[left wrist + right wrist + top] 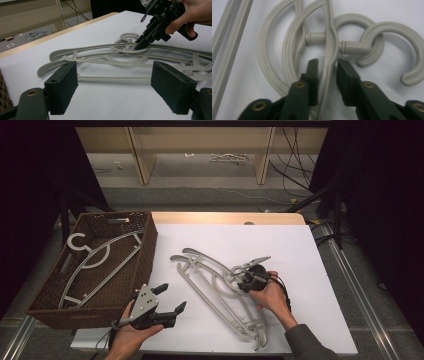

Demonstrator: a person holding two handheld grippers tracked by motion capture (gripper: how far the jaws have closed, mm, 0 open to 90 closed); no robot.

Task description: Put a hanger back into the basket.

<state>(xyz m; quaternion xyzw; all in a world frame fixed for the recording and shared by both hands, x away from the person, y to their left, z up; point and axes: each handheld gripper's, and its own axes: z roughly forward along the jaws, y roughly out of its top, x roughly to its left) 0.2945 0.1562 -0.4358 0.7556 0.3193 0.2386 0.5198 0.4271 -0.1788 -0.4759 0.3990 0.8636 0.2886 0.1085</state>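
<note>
Mostly hidden in the wicker basket (145,251) at the left of the high view, one grey hanger (95,262) lies inside. Two stacked grey hangers (215,287) lie mid-frame on the white table (310,270), their overlap hard to untangle. The right gripper (246,281) has narrowed around the top hanger's rim, contact unclear. The left gripper (170,299) stands wide apart, empty.

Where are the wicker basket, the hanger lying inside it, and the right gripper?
wicker basket (146,251), high view, right wall.
hanger in the basket (98,256), high view, curved arm.
right gripper (327,65), right gripper view, between its fingertips.
</note>
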